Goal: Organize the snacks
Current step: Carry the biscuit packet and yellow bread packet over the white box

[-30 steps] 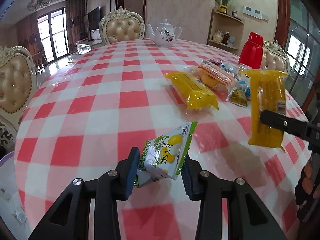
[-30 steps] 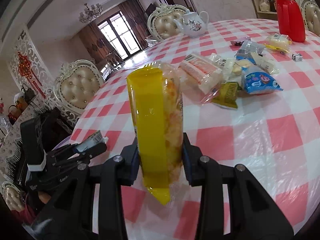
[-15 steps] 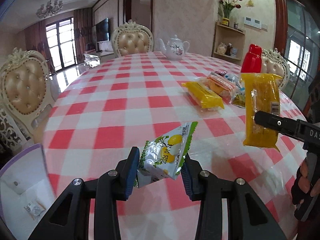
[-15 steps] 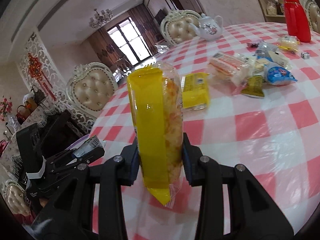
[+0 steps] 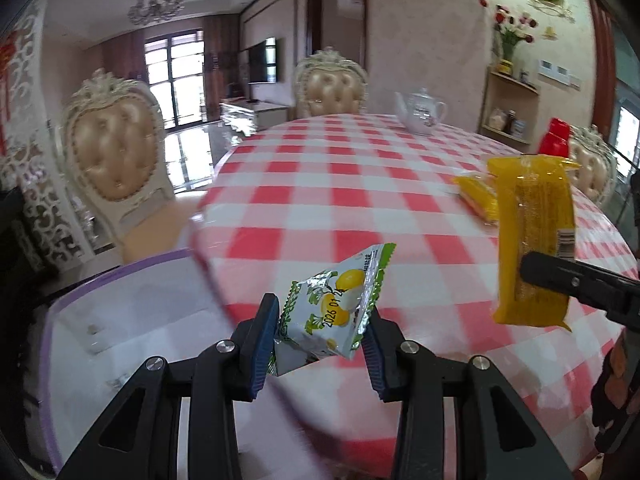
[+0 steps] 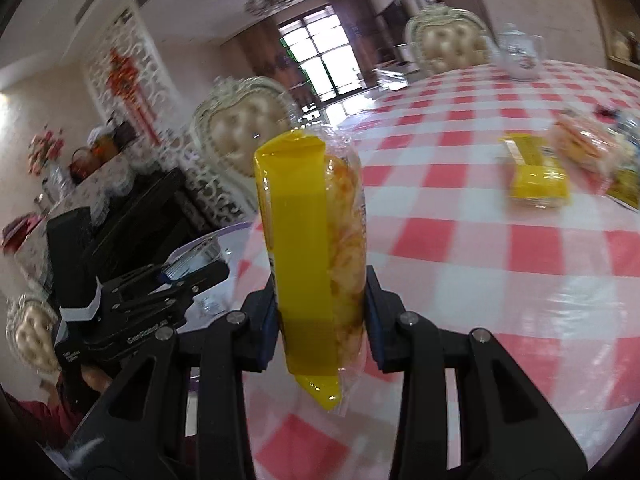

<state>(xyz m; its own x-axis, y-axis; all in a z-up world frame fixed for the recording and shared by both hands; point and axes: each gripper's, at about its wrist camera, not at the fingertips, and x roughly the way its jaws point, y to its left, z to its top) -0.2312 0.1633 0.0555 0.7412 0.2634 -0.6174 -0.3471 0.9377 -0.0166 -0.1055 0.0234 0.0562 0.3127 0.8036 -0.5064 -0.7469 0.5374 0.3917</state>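
two snacks are in the air at once, one in each of my grippers, and the step in hand looks like carrying them off the checked table [image 5: 328, 184] to the white bin with the purple rim [image 5: 120, 308] that sits low beside the table's edge. to do it well i would bring each packet clear over the rim before letting go, one at a time, so the two tools don't crowd each other; the left is nearer the bin, so i judge it should drop first. i'd lower before opening, since both packets are light and could flutter wide.

my right gripper [image 6: 320, 320] is clamped on the tall yellow snack pack [image 6: 316, 256], held upright by its lower half, clear film on one side showing orange pieces inside; it looks soft and crinkly and may slump if i tilt it. my left gripper [image 5: 318, 344] pinches the small lemon-print sachet [image 5: 336, 312] by its lower end, so it sticks up tilted to the right, silver and green with a printed date.

more packets stay on the far cloth, among them another yellow pack [image 6: 536, 172], near the white teapot [image 5: 420, 116] and red flask [image 5: 554, 140].
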